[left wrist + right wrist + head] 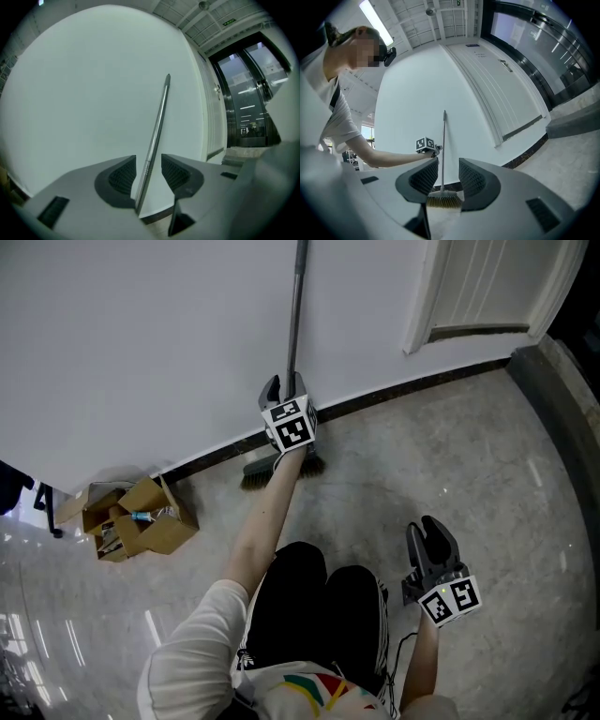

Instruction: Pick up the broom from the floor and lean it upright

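At the floor's wall edge, risks knocking the leaning broom sideways when withdrawing the released left gripper straddling its handle; right gripper spread, empty.

One broom stands at the far wall. There are two grippers: the left gripper far and the right gripper near right. Each carries one marker cube, two in all. One door is far right. The cardboard boxes on the left number at least two, but the exact count cannot be told.
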A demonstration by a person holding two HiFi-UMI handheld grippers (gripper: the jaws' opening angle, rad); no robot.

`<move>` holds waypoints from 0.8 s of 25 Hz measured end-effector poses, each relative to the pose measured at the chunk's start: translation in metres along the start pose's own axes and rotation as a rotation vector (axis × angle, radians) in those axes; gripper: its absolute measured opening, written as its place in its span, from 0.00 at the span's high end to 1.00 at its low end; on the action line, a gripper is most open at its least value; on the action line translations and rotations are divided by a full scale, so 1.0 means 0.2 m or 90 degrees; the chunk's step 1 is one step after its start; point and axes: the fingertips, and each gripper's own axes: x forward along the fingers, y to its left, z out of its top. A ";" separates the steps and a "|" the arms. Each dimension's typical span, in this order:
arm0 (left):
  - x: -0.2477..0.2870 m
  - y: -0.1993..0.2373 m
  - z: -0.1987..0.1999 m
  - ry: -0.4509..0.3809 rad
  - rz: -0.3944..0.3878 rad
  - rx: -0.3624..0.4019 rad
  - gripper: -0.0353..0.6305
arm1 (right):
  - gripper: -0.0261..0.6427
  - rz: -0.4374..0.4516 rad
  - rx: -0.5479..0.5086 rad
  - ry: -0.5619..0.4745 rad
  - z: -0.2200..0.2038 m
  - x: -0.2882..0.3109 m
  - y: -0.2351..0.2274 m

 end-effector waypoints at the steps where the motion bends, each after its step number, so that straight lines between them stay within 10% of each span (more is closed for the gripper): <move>1: -0.03 -0.02 0.02 -0.012 -0.008 0.008 0.66 | 0.75 0.002 -0.002 -0.001 0.00 0.01 0.00; 12: -0.38 -0.15 0.08 -0.053 -0.114 -0.006 0.66 | 0.75 0.030 -0.015 -0.010 0.06 0.16 0.07; 15: -0.52 -0.14 0.05 -0.042 -0.123 0.010 0.88 | 0.75 0.020 -0.011 -0.024 0.07 0.22 0.05; 20: -0.73 -0.19 -0.01 -0.038 -0.166 0.051 0.89 | 0.75 0.004 -0.008 -0.040 0.10 0.36 0.03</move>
